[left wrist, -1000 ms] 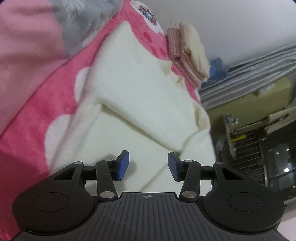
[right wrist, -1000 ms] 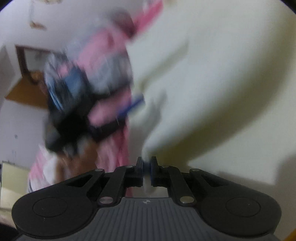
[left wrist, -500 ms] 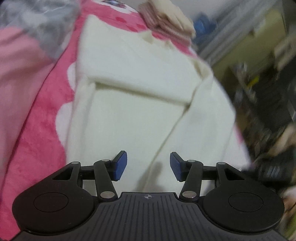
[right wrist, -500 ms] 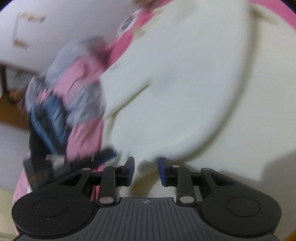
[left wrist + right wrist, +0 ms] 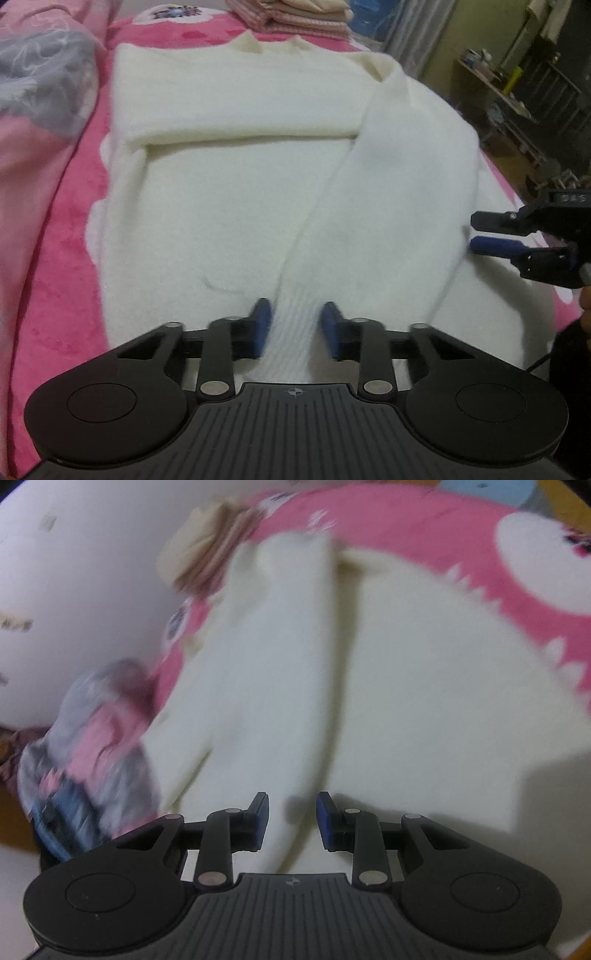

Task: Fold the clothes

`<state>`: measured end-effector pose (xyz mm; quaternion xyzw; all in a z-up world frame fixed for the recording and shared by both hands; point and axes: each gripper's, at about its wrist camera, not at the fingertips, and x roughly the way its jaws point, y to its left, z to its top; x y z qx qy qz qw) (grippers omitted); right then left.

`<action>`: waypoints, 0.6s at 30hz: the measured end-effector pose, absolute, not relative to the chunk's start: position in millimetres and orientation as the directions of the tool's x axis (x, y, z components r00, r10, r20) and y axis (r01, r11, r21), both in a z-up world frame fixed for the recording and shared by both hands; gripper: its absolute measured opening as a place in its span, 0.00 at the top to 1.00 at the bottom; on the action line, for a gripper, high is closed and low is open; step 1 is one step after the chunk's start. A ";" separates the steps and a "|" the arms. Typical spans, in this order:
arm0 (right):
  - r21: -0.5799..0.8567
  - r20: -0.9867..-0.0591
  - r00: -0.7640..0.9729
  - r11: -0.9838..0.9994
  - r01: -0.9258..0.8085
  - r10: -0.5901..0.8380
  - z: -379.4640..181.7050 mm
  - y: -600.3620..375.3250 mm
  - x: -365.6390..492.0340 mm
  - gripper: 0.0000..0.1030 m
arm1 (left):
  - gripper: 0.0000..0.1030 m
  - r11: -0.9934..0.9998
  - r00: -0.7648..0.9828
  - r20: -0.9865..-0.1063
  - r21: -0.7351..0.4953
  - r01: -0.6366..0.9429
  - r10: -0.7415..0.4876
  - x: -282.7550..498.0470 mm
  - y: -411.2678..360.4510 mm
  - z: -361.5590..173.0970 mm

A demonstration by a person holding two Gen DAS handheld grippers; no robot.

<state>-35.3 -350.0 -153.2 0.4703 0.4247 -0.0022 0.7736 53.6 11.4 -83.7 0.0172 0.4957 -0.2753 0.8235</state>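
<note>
Sweater lies flat on the pink blanket, one sleeve already folded across the chest, the other sleeve laid diagonally down the body. My left claw has just been closing, and the ribbed cuff sits between its pads, apparently pinched. My right claw stands partly spread over the cloth, gripping nothing. Remaining, I judge: straighten that sleeve, fold the body, add it to the folded stack.
</note>
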 end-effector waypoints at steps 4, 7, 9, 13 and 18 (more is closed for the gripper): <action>0.751 -0.638 0.649 0.522 0.405 0.415 -164.1 -357.0 -23.8 0.71 | 0.97 0.859 0.391 -0.798 -0.284 0.427 -0.459 66.9 21.7 -68.1; 0.770 -0.617 0.656 0.505 0.390 0.435 -167.6 -357.6 -13.6 0.76 | 0.98 0.860 0.413 -0.780 -0.298 0.415 -0.470 82.3 29.0 -53.5; 0.789 -0.599 0.660 0.475 0.391 0.453 -169.3 -360.1 -9.2 0.78 | 0.98 0.853 0.402 -0.786 -0.287 0.436 -0.470 87.5 28.2 -50.3; 0.806 -0.580 0.669 0.445 0.391 0.464 -167.4 -363.1 -10.5 0.81 | 0.98 0.849 0.403 -0.786 -0.275 0.452 -0.469 94.7 27.6 -49.9; 0.849 -0.510 0.701 0.423 0.318 0.498 -151.7 -365.0 5.3 0.90 | 0.98 0.858 0.469 -0.745 -0.272 0.435 -0.474 130.3 27.4 -33.8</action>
